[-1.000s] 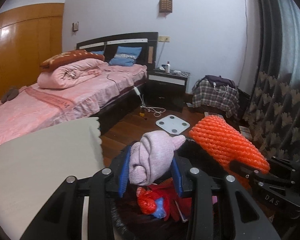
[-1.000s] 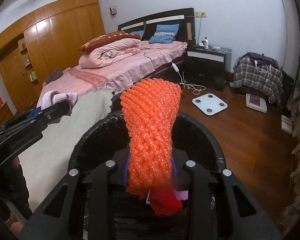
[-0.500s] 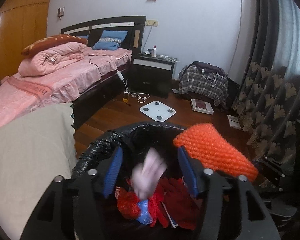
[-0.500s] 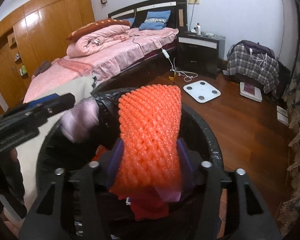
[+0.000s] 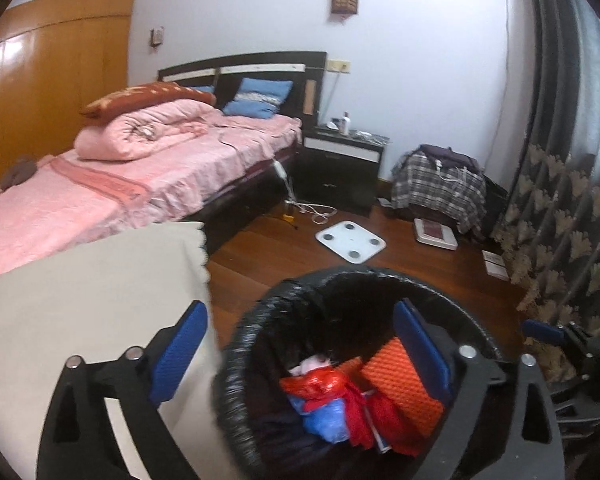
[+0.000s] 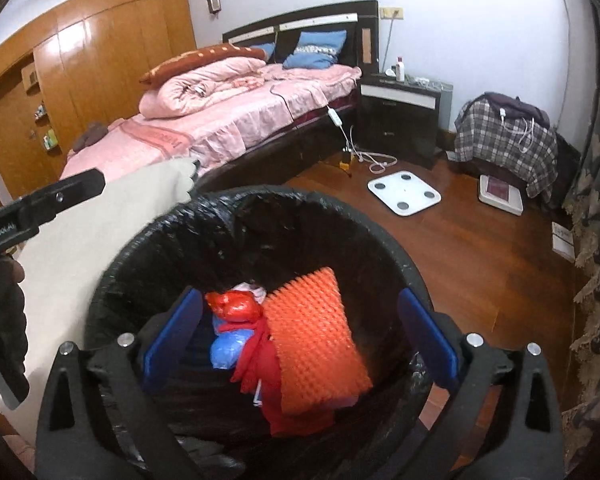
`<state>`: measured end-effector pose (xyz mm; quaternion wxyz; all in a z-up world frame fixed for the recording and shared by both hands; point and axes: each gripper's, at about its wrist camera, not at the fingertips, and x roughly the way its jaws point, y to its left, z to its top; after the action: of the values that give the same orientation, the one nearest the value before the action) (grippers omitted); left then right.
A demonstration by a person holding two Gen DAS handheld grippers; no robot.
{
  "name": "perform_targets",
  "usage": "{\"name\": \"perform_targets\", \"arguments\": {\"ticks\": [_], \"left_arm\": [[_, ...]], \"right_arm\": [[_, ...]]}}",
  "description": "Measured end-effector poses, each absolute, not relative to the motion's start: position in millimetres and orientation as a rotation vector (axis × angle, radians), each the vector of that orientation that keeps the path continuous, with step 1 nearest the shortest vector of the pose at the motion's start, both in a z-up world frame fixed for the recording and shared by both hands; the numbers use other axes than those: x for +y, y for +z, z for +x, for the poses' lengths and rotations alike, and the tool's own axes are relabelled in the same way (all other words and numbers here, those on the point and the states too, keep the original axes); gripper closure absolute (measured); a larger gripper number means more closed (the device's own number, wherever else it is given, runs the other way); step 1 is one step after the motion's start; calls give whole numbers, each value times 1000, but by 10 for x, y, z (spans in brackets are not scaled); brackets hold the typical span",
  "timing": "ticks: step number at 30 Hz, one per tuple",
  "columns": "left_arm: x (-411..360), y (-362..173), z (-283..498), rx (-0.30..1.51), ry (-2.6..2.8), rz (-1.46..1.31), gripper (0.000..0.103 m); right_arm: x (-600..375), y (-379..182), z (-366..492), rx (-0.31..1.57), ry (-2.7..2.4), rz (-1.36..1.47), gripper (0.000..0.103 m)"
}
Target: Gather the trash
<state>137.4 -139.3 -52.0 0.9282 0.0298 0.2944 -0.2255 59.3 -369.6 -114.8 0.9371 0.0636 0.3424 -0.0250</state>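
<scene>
A black-lined trash bin (image 5: pixel 260 320) (image 6: pixel 148 240) stands on the floor below both grippers. Inside lie an orange foam net (image 5: pixel 404 384) (image 6: pixel 312 332), a pale pink wad (image 5: pixel 312 362) (image 6: pixel 252 289), a red bag (image 5: pixel 316 384) (image 6: pixel 232 304), a blue bag (image 5: pixel 320 420) (image 6: pixel 228 344) and red cloth (image 6: pixel 264 364). My left gripper (image 5: pixel 300 356) is open and empty above the bin's left side. My right gripper (image 6: pixel 300 340) is open and empty above the bin. The left gripper's finger also shows in the right wrist view (image 6: pixel 40 208).
A table with a cream cloth (image 5: pixel 80 300) (image 6: pixel 100 240) stands left of the bin. A pink bed (image 5: pixel 140 176), a nightstand (image 5: pixel 340 168), a white scale (image 5: pixel 350 238), a second scale (image 5: pixel 436 234) and a patterned curtain (image 5: pixel 560 220) surround the wooden floor.
Both grippers opened. The pink wad dropped from the left gripper and the orange foam net dropped from the right gripper into the bin.
</scene>
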Motion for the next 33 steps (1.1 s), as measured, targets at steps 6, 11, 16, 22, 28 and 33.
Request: {"name": "perform_targets", "arguments": {"ticks": [6,11,16,22,28,33], "left_arm": [[-1063,-360,1152,585,-386,64,6],[-876,-253,970,571,-344,74,6],[-740,-124,757,556,-323,70,6],[-672,6,518,523,-310,101,6],[-591,151,359,491,-303,70,6],[-574,222,223,470,-299,69,6]], "right_arm": [[-3535,-823,435,644,-25,143,6],[-3376,-555,324,604,2,140,5],[-3199,-376,240,593,27,120,5],[-3071,-182,145,581,58,126,5],[-2962,-61,66,564,69,106,5],[-2898,10,16,553,79,96,5]]}}
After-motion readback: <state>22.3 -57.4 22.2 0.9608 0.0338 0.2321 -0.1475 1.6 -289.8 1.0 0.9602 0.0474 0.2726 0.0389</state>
